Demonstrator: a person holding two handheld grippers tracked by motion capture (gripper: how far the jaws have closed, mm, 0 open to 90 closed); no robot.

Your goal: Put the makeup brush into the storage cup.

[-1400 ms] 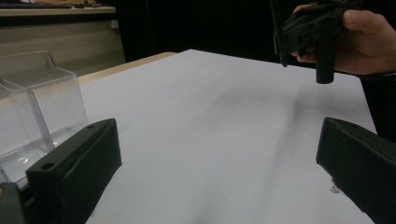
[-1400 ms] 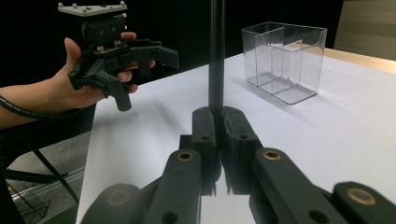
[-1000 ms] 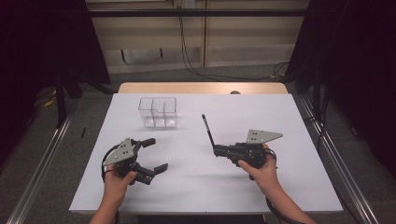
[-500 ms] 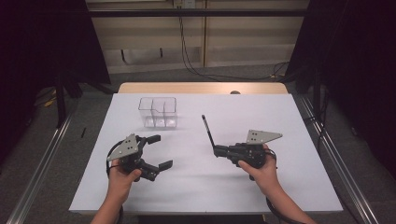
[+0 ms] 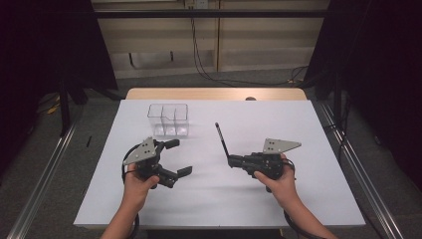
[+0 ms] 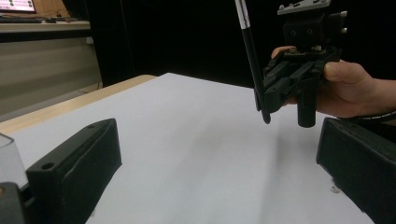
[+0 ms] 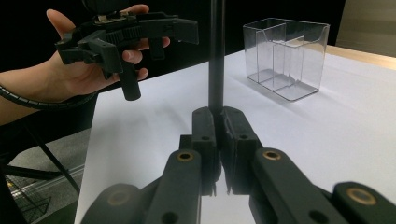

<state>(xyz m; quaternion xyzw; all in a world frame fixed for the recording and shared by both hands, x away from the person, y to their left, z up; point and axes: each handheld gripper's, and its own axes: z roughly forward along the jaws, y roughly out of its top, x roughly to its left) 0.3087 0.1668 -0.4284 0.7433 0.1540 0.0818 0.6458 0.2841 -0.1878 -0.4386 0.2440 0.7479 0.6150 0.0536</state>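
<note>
On the white table, my right gripper (image 5: 232, 161) is shut on the lower end of a thin black pen (image 5: 222, 139), which slants away toward the far side. Seen from the right gripper view, the pen (image 7: 215, 56) rises straight from the closed jaws of my right gripper (image 7: 219, 135). My left gripper (image 5: 178, 158) hovers to the left with its jaws wide open and nothing between them. In the left gripper view, my left gripper (image 6: 217, 177) faces the right gripper (image 6: 299, 70) and the pen (image 6: 252, 60). A clear plastic box (image 5: 168, 119) with compartments stands behind the left gripper.
The white table sheet (image 5: 318, 124) ends at a wooden strip (image 5: 214, 93) along the far edge. The clear box (image 7: 286, 58) looks empty in the right gripper view, where the left gripper (image 7: 126, 37) is held in a hand. Metal rails run along both table sides.
My left gripper has shifted a little forward and to the right, toward the clear box, with its jaws still open. The right gripper and the pen have stayed put.
</note>
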